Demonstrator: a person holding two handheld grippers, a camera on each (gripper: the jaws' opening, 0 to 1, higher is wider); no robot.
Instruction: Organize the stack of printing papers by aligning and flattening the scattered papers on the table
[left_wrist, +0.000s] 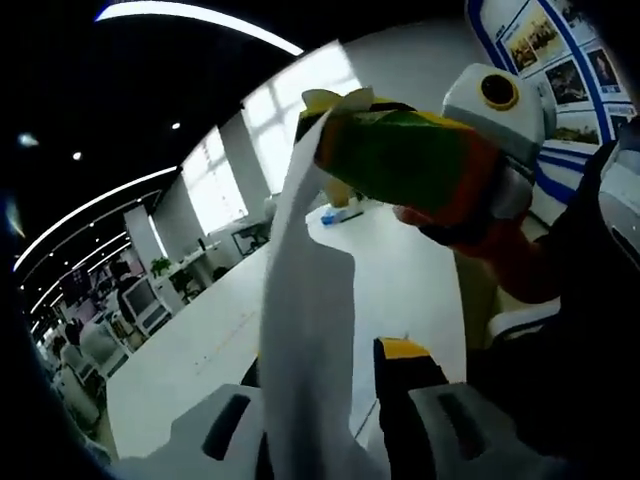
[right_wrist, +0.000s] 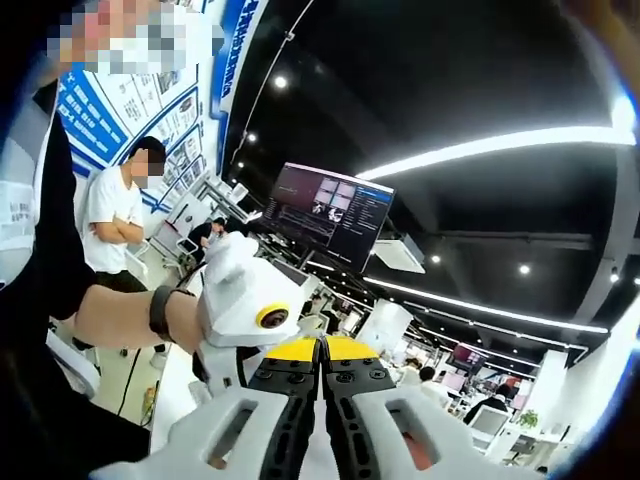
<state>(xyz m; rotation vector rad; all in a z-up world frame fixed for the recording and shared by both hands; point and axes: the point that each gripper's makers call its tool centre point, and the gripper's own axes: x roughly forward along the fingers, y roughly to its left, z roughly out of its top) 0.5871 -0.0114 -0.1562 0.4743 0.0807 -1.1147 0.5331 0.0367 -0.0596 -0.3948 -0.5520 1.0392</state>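
Note:
A white stack of papers (left_wrist: 310, 300) stands on edge in the air, rising from between the jaws of my left gripper (left_wrist: 318, 365). Those jaws stand apart, with a dark gap between the sheets and the yellow-tipped right jaw; the left jaw is hidden behind the paper. My right gripper (left_wrist: 345, 135) comes in from the upper right, held by a hand, and its green and orange jaws pinch the papers' top edge. In the right gripper view my right gripper (right_wrist: 322, 352) has its yellow tips pressed together, and the white left gripper (right_wrist: 245, 300) sits just beyond in a hand.
The long white table (left_wrist: 190, 345) stretches away below the papers, with small items at its far end. A blue poster wall (left_wrist: 560, 60) and a person's dark sleeve (left_wrist: 590, 300) lie to the right. A person in a white shirt (right_wrist: 112, 215) stands by the wall.

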